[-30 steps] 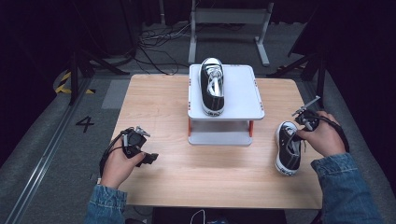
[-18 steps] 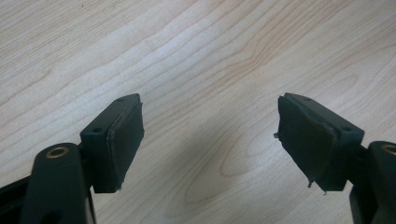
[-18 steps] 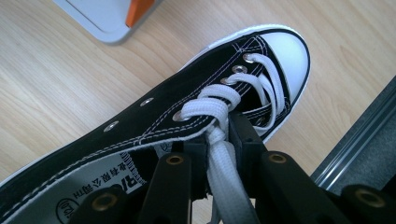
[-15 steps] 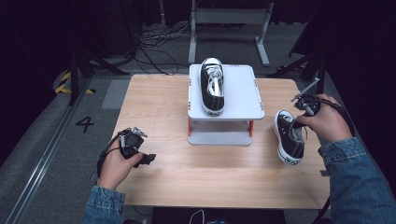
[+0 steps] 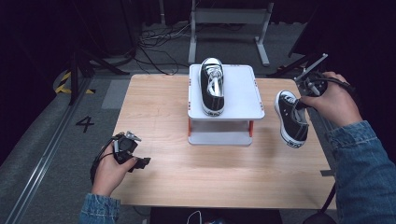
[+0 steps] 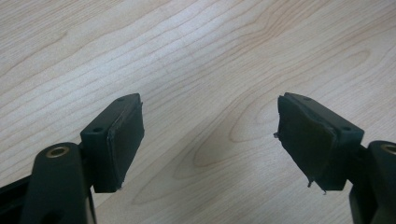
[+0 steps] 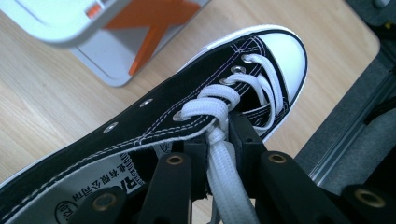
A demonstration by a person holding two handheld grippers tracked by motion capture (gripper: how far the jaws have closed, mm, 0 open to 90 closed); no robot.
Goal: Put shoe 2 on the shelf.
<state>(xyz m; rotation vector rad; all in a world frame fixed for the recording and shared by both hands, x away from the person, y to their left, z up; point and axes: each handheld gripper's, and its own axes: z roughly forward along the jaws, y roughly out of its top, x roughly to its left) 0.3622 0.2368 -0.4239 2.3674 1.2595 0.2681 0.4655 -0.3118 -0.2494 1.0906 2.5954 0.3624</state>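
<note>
Right gripper [image 5: 301, 103] clamped on the tongue and laces of a black sneaker [image 5: 290, 117], at the table's [image 5: 154, 116] right side, just right of the white stand [image 5: 243, 93]. In the right gripper view the jaws pinch the tongue with a white lace running between them; toe cap points away from the gripper. A second sneaker [image 5: 212, 86] lies on top of the stand. Left gripper [image 5: 133, 161] rests low at the table's near left, jaws wide apart over bare wood, holding nothing.
</note>
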